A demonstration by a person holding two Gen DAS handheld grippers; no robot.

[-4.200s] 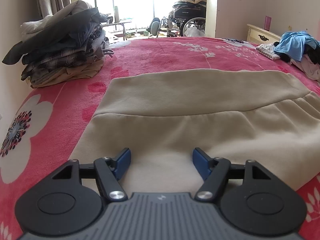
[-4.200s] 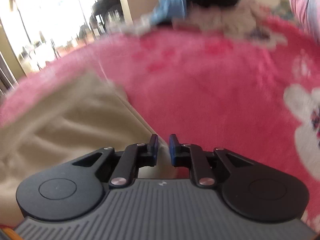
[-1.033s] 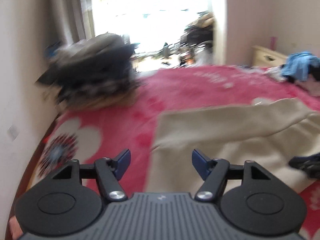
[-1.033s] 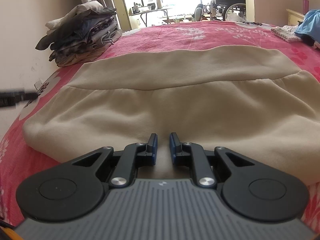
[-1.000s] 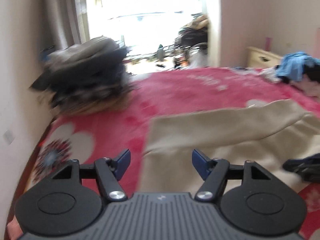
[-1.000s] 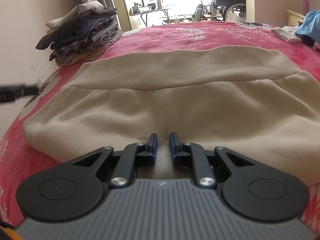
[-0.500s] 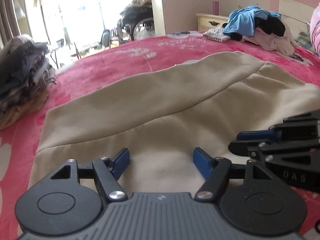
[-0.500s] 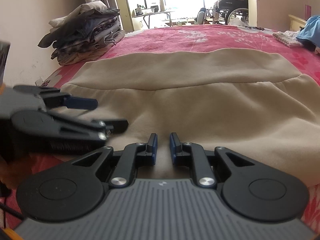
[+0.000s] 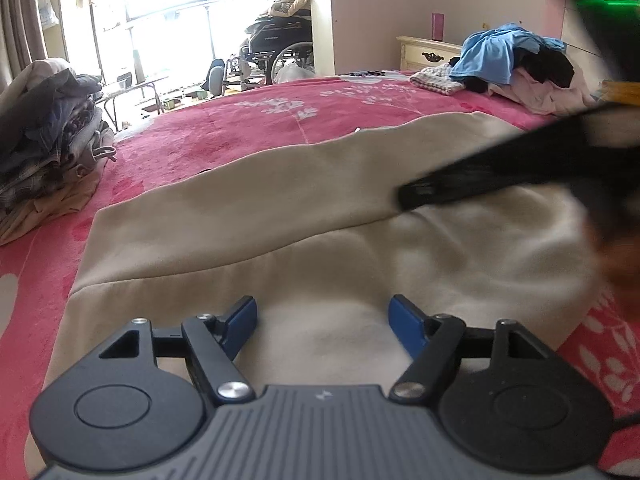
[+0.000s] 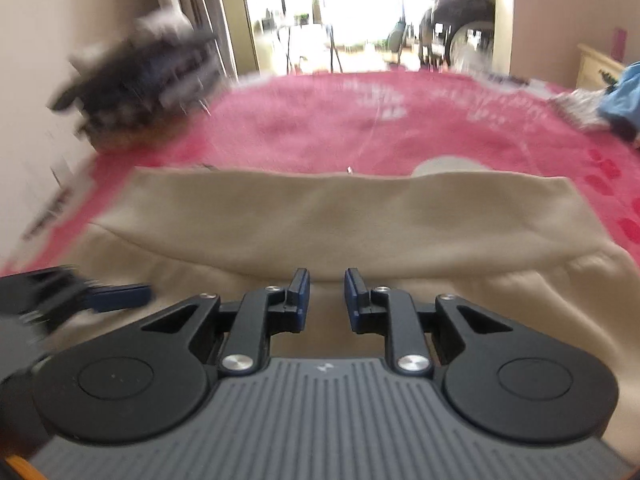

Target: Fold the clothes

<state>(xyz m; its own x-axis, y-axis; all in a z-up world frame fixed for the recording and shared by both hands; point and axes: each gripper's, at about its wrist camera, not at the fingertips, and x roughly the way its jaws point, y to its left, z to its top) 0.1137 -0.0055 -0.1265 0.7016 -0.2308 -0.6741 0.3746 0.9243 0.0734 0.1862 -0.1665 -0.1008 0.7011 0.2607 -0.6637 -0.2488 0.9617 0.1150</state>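
Step in hand, as judged: a mid-fold regrip on the beige garment [image 9: 320,208], which is laid flat across the pink floral blanket [image 9: 248,128], near edge toward both cameras, one fold band already lying across its far half.

Left gripper [image 9: 322,320]: jaws are set wide apart, nothing is pinched between them; the garment's near edge is seen in the gap below the blue pads [image 9: 240,324]. Whether the pads are touching the cloth cannot be told.

Right gripper [image 10: 325,300]: jaws are opening, a narrow gap is shown, and no cloth is held between them; beige fabric is seen only beneath. In the left wrist view it is seen as a dark blur crossing above the garment's right side.

Next move, as judged: both near corners are to be pinched, then lifted together and carried over to the far edge. An even grip on both sides is called for, or the fold will skew.

Hard to make out:
- Right wrist view is heavily motion-blurred; the folded clothes stack [image 9: 48,136] at the left is smeared there.
- Garment type (skirt or sweatshirt) cannot be settled; collar, sleeves or hem are not identifiable.
- The near edge is hidden behind both gripper bodies.
- The unfolded pile [image 9: 516,64] at far right is partly cut off by the blurred right gripper.
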